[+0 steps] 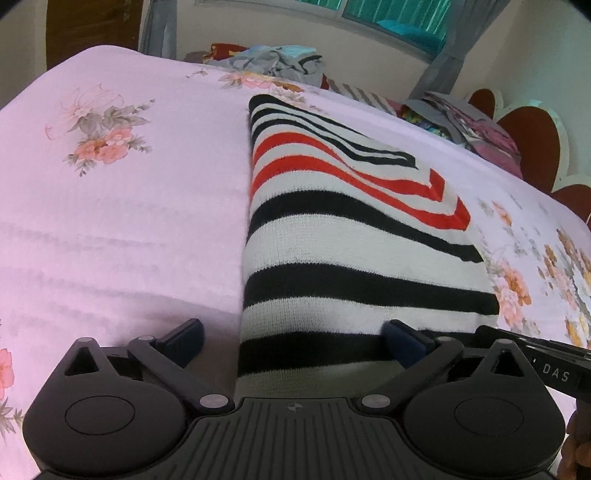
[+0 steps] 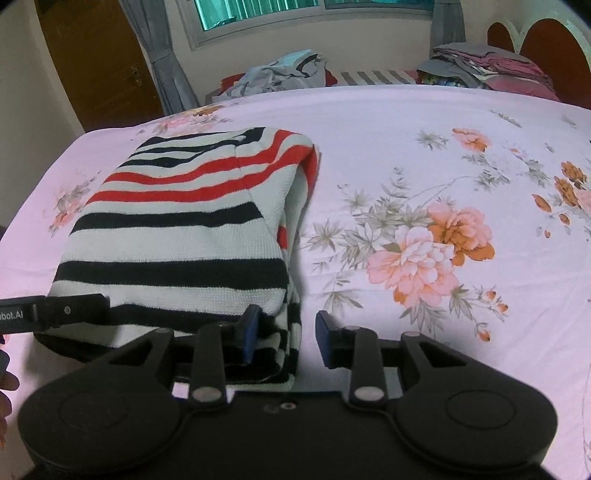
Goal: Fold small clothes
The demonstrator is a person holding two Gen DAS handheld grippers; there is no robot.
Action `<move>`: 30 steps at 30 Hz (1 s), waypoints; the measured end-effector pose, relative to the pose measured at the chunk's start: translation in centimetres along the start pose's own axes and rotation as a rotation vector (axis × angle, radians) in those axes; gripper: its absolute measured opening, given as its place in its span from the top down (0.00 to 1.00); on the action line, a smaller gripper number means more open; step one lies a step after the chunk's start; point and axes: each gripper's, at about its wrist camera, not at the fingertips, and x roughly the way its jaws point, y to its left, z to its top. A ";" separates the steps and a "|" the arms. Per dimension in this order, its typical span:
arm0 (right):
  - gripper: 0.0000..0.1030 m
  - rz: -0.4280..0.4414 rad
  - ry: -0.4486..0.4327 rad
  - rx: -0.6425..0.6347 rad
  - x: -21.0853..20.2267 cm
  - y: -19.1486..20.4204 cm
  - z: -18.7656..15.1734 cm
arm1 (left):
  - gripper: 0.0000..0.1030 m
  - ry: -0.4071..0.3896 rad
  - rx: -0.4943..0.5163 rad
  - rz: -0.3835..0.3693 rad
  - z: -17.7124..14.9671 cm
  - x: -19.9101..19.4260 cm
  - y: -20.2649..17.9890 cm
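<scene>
My open left gripper (image 1: 293,341) straddles the folded striped sweater's (image 1: 354,236) near edge; my right gripper (image 2: 286,338), partly open, holds nothing at its corner.

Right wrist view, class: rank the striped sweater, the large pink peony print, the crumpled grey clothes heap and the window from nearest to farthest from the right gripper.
1. striped sweater, near corner between the right gripper fingers, left.
2. large pink peony print, on the bedsheet, right.
3. crumpled grey clothes heap, beyond the bed's far edge.
4. window, on the back wall.
</scene>
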 end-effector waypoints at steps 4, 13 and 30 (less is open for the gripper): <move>0.69 -0.008 -0.002 -0.002 0.0 0.2 -0.1 | 0.00 0.023 -0.028 0.015 0.2 0.1 0.0; 0.64 -0.007 -0.005 -0.014 0.0 -0.1 -0.1 | 0.00 0.021 -0.109 0.092 -0.6 -1.1 -0.1; 0.57 -0.073 -0.036 -0.111 -0.3 1.2 -0.4 | 0.00 -0.041 -0.031 0.173 -1.0 -1.5 -0.9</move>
